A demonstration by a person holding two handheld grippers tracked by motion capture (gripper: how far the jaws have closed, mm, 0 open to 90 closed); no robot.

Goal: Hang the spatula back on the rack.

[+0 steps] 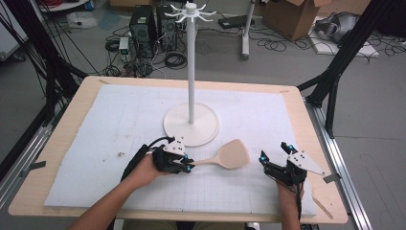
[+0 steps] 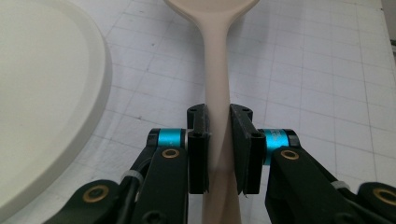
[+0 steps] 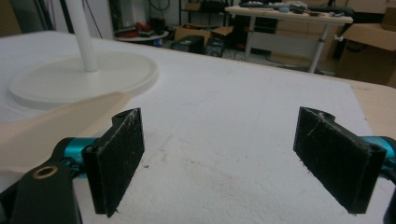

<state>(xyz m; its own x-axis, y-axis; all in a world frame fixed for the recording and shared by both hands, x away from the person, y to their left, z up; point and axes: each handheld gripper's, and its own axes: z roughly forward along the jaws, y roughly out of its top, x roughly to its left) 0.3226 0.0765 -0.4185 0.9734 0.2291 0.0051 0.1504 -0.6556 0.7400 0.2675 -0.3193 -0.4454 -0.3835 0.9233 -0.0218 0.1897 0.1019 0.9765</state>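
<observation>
Left gripper (image 2: 218, 140) fingers pinch the spatula (image 1: 225, 156) handle beside the stand base (image 1: 191, 125); right gripper (image 1: 273, 158) fingers spread.

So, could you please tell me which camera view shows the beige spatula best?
The high view: the whole beige flat-bladed spatula shows there. The left gripper view gives its handle, the right gripper view a blurred edge.

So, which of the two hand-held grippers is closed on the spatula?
The left hand-held gripper: it clamps the spatula handle. The right hand-held gripper stands open, holding nothing.
</observation>
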